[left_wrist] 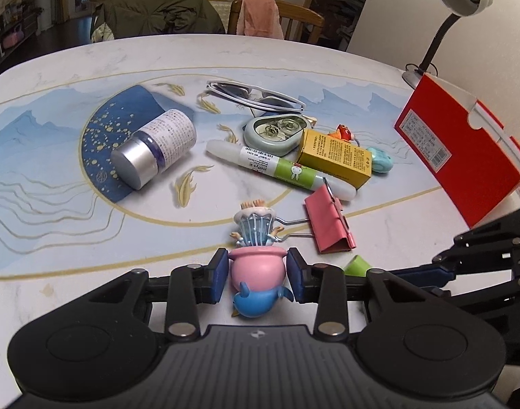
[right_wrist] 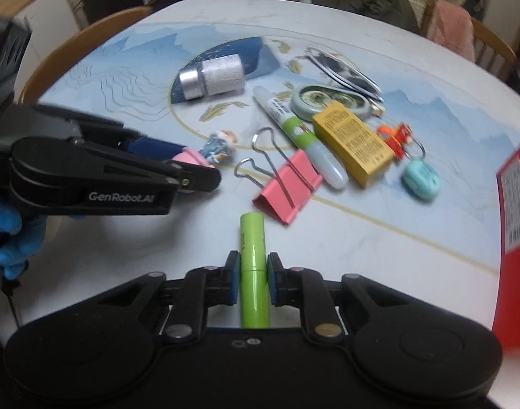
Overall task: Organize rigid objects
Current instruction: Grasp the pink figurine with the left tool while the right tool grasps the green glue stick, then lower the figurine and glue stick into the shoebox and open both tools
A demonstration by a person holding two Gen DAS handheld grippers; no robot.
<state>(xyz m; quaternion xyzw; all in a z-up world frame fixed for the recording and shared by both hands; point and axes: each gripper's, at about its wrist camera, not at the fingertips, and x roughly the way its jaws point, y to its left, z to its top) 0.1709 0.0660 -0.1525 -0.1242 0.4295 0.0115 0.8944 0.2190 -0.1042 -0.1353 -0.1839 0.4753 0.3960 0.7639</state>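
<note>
Figurine [left_wrist: 256,266] sits clamped in the left gripper [left_wrist: 257,274]; only the right wrist view shows the right gripper [right_wrist: 253,277] pinching a green tube [right_wrist: 253,272].

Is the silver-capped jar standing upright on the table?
No, the jar lies on its side on the table, its silver cap facing the camera.

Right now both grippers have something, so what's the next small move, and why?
Probably carry the right gripper, shut on the green tube, over toward the red box first. The box stands on that side, while the left gripper holds the figurine close against the pink binder clip.
</note>
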